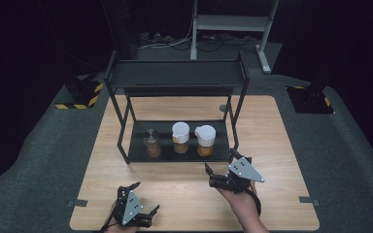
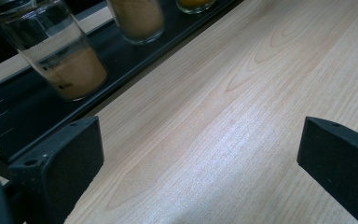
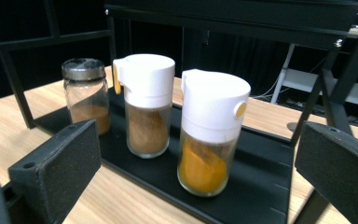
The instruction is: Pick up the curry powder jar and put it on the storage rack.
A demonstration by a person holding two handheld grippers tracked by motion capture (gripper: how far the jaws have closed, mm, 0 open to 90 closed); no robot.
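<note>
A black two-tier rack stands on the wooden table. On its lower shelf three spice jars stand in a row: a metal-lidded jar of brown powder at the left, a white-capped jar in the middle, and a white-capped jar of orange powder at the right. My right gripper is open, a short way in front of the right jar. My left gripper is open over bare wood near the front edge.
The rack's upper shelf overhangs the jars, and its legs flank them. A small round disc lies on the table behind the rack. Grey carpet surrounds the table, with striped stand bases and a desk frame beyond.
</note>
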